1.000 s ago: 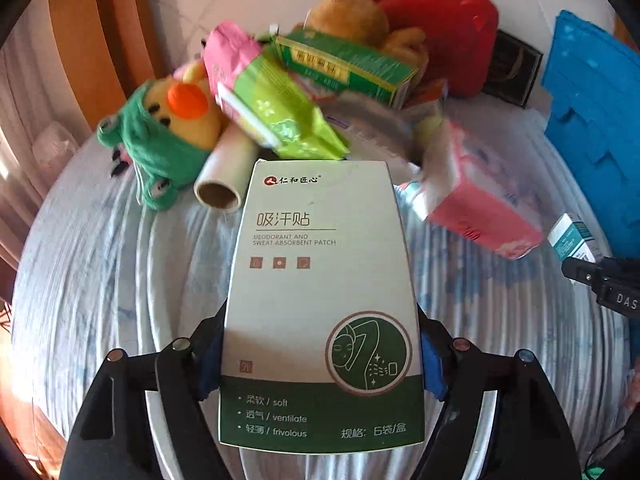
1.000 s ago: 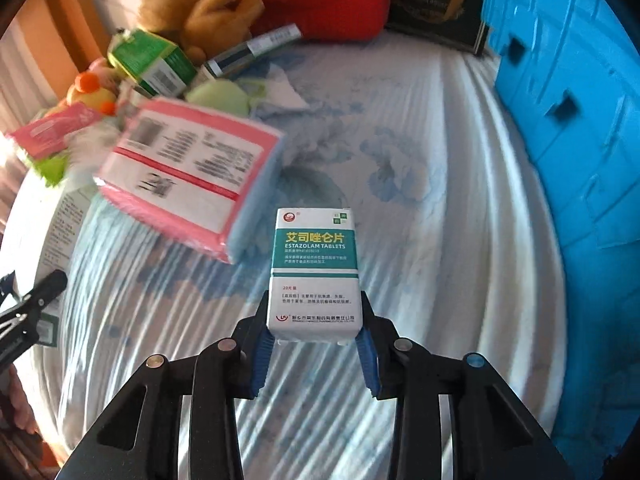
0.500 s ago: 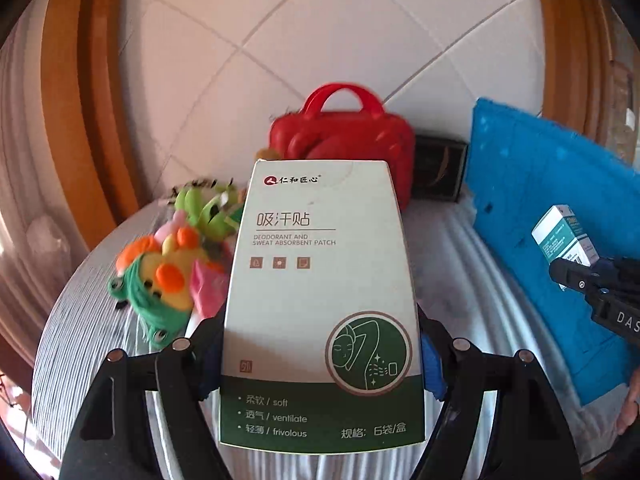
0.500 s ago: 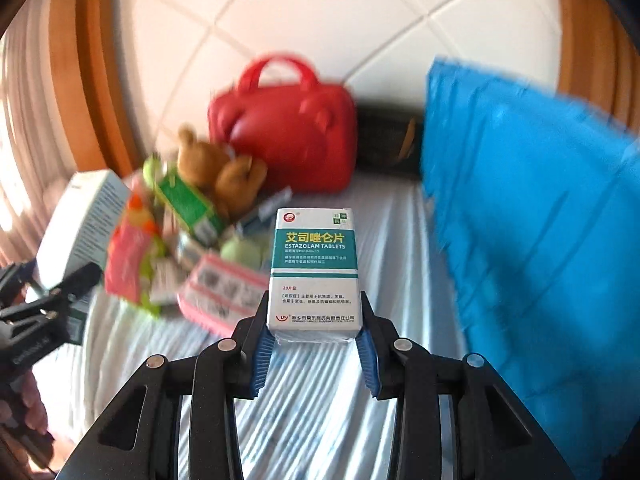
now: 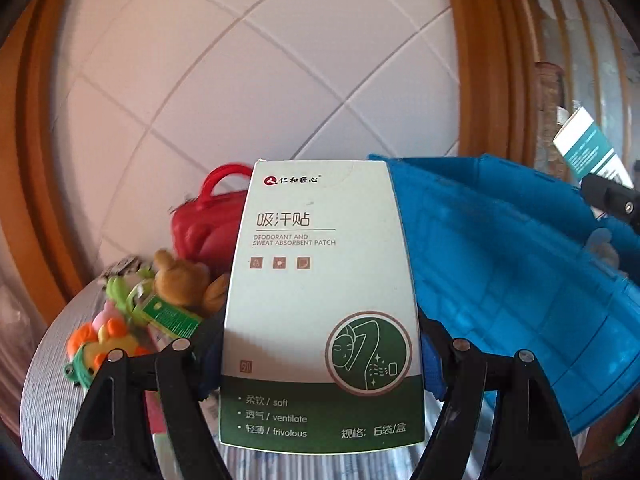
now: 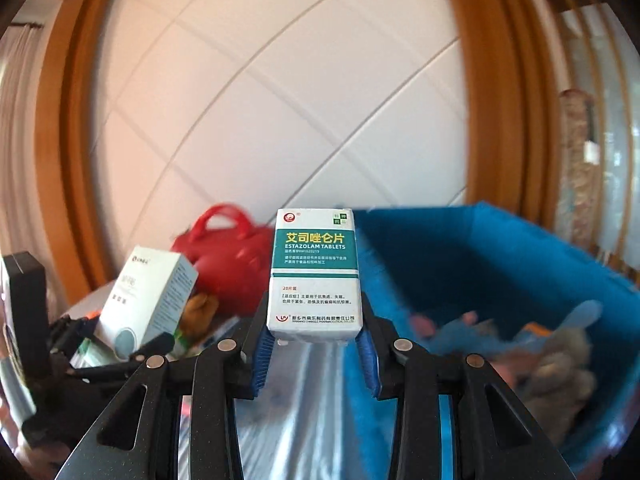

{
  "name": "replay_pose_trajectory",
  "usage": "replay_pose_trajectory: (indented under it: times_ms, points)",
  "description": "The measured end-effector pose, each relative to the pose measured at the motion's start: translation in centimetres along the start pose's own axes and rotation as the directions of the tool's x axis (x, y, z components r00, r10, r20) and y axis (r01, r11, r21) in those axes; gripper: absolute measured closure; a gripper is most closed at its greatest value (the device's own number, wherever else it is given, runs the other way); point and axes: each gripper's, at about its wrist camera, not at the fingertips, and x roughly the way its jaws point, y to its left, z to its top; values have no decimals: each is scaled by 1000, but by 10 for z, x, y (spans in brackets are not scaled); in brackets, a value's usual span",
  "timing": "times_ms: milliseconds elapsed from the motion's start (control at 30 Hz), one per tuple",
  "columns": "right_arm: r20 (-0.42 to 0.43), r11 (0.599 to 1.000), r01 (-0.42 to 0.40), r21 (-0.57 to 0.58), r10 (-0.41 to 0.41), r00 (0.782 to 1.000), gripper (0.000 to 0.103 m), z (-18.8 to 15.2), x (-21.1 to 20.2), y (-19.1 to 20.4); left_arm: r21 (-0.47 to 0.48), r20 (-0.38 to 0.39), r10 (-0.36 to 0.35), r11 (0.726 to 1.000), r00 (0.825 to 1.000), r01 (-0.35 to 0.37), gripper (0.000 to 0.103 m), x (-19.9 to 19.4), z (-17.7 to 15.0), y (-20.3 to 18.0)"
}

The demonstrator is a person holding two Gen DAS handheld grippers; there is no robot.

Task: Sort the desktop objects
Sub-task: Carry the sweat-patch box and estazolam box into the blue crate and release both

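A home: plush toys [image 5: 180, 280], red handbag [image 5: 208, 224], wood-framed tiled wall [image 5: 256, 80].

You have two cartons in view: one sweat-patch box [image 5: 320, 300], one tablet box [image 6: 314, 276]. Also one red handbag [image 5: 208, 224], one blue bin [image 6: 500, 264], one brown teddy [image 5: 180, 280], one green carton [image 5: 170, 314].

Patch box [image 5: 320, 304]: "DEODORANT AND SWEAT ABSORBENT PATCH", "soft", "ventilate", "frivolous", "吸汗贴", "6袋/盒"; tablet box [image 6: 314, 276]: "ESTAZOLAM TABLETS", "艾司唑仑片", "20片装"
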Motion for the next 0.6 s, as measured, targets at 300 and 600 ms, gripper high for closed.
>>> replay_pose_trajectory:
  times_ms: [300,600]
  points:
    - [61,963,266,45,-268,961,67,21,-33,-78,114,74,-179,979,981,170,28,-7,56,-89]
    - [7,913,403,69,-404,915,67,23,-32,-145,208,38,-304,934,952,290,28,-2,89,-178]
